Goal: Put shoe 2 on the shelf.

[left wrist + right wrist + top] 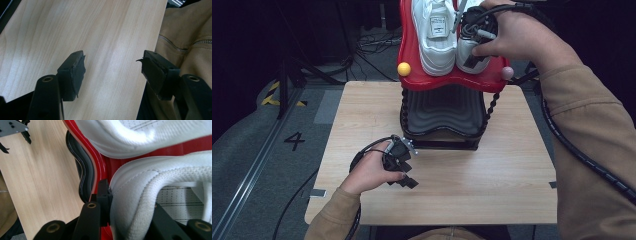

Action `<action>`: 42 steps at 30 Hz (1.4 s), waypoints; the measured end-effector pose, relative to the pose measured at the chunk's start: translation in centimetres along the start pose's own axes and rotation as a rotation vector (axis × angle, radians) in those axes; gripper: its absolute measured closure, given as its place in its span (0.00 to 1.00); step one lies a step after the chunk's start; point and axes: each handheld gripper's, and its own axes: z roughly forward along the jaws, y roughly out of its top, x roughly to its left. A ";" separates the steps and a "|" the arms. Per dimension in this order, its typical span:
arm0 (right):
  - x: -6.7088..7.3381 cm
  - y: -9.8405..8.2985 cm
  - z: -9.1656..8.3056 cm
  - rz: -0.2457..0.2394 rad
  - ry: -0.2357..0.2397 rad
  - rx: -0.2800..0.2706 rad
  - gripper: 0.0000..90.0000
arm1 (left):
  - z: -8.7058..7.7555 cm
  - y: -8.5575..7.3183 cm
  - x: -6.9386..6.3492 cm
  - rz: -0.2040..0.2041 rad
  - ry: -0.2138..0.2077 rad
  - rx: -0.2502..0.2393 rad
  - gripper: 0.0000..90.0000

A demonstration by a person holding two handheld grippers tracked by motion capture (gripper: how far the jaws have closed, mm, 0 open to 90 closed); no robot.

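Two white sneakers stand side by side on the red top shelf (452, 81) of a small rack at the table's far edge. My right gripper (474, 54) reaches down onto the heel of the right sneaker (463, 50). In the right gripper view the right gripper (130, 197) straddles the padded heel collar of that sneaker (150, 182): one pad lies against the outside of the heel, and the other jaw sits inside the shoe. The left sneaker (435, 35) is untouched. My left gripper (406, 175) rests low over the table, and in the left gripper view the left gripper (112, 65) is open with only bare wood between its jaws.
Below the red shelf the rack has a black ribbed shelf (442, 112). A yellow ball (404, 69) and a pink ball (508, 73) cap its front corners. The wooden table (492, 170) stretches in front of the rack. Cables and stands lie on the floor beyond.
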 end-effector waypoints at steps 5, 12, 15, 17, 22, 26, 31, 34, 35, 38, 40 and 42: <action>0.6 0.2 0.2 0.009 0.023 -0.004 0.84 | 0.0 0.1 -0.1 0.007 -0.002 -0.001 0.40; 0.7 -1.2 -1.9 0.087 0.028 -0.126 0.65 | 0.0 0.3 -0.3 0.014 0.005 -0.004 0.40; 1.0 -2.1 -3.5 0.104 0.022 -0.171 0.63 | 0.1 0.5 -0.5 0.016 -0.002 0.003 0.40; 1.3 -2.6 -4.4 0.103 0.007 -0.193 0.62 | 0.1 0.5 -0.6 0.018 0.000 0.005 0.40; 1.8 -3.4 -5.5 0.091 -0.018 -0.223 0.60 | 0.2 0.6 -0.7 0.016 0.002 0.005 0.40; 2.4 -4.0 -7.0 0.081 -0.023 -0.300 0.62 | 0.3 0.6 -0.7 0.015 0.001 0.007 0.40; 3.3 -4.4 -7.0 0.054 -0.002 -0.248 0.62 | 0.3 0.5 -0.7 0.012 0.000 0.012 0.40; 3.9 -4.8 -6.8 0.042 0.010 -0.248 0.62 | 0.2 0.5 -0.7 0.010 0.004 0.008 0.40; 4.2 -4.9 -6.7 0.040 0.018 -0.239 0.62 | 0.2 0.4 -0.6 0.011 0.007 0.001 0.40; 5.0 -5.2 -6.4 0.026 0.029 -0.228 0.63 | 0.1 0.3 -0.6 0.007 0.007 0.002 0.40; 5.6 -5.3 -6.1 0.017 0.047 -0.220 0.62 | 0.0 0.3 -0.6 0.007 0.011 0.011 0.40; 6.3 -5.5 -5.7 -0.002 0.057 -0.215 0.62 | 0.0 0.2 -0.7 0.003 0.013 0.000 0.40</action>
